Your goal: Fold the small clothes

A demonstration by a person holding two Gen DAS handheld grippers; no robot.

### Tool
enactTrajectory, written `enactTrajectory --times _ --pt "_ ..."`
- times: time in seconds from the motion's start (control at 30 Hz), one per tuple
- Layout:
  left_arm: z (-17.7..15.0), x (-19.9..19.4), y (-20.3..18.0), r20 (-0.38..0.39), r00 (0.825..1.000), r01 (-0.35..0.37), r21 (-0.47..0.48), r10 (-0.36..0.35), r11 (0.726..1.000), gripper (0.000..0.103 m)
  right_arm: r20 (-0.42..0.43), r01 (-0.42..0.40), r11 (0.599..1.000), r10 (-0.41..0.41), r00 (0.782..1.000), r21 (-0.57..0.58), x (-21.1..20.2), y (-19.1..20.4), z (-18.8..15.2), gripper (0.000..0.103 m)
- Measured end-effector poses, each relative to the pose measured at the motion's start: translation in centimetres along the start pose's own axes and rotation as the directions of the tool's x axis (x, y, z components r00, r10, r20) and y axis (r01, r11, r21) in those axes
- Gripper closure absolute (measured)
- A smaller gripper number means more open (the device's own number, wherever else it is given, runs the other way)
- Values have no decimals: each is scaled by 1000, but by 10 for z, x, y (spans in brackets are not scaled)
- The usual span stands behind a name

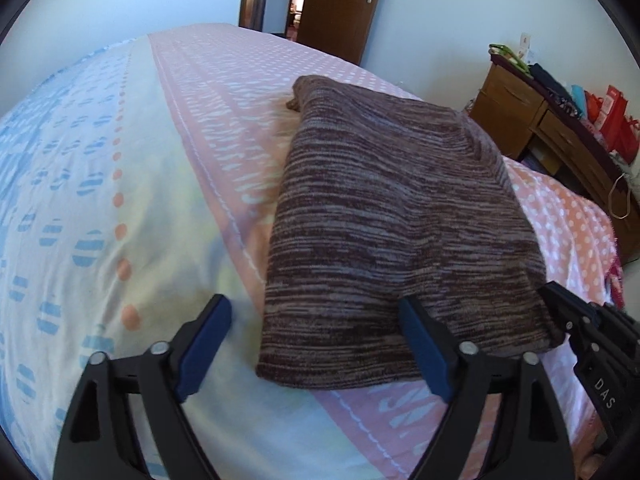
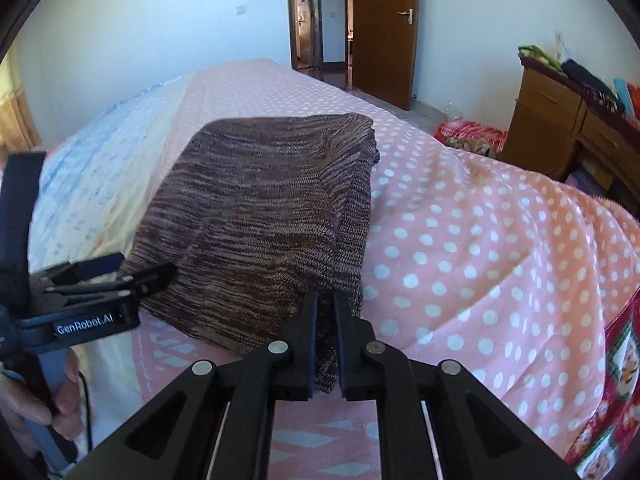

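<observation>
Knitwear, a folded brown marled garment (image 1: 384,216), lies on your bed's pink and blue patterned cover (image 1: 120,168). Your right gripper (image 2: 326,344) is clamped on the garment's near corner. Your left gripper (image 1: 316,344) stands wide apart over its near edge, pads not pressing the cloth.

White walls (image 2: 160,20), open wooden door (image 2: 386,32), dresser (image 2: 560,120)

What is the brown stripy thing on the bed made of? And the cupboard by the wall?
The brown garment looks knitted, probably wool or acrylic: fuzzy, matte, with fine streaky rows of yarn. The cupboard looks like wood or wood veneer: orange-brown with a slight sheen.
</observation>
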State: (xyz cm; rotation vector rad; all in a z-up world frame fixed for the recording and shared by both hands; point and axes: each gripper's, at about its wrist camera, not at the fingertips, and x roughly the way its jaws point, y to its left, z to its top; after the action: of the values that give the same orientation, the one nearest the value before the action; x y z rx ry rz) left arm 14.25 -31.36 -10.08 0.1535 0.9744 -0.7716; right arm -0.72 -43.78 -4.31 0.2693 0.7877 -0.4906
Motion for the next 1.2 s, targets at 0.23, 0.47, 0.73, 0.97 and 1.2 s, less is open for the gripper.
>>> enactTrajectory --times 0.23,0.47,0.73,0.97,1.2 --pt "3 7 -15 12 999 41 22 -41 999 28 -50 -59 994 64 997 95 23 -13 3 44" --pt "5 0 5 -27 975 217 -134 -223 967 79 -111 -166 979 179 978 115 16 -8 5 87" --pt "-4 -13 15 -89 960 247 -179 -265 952 81 -158 -211 955 246 956 208 0 -40 -19 95" --pt "-11 -17 13 -110 978 160 -142 -176 977 62 -160 -151 970 183 970 193 -17 -39 -25 95" --pt "-26 -66 7 23 995 -93 1 93 996 56 -1 -60 995 60 998 79 -80 -26 -26 81"
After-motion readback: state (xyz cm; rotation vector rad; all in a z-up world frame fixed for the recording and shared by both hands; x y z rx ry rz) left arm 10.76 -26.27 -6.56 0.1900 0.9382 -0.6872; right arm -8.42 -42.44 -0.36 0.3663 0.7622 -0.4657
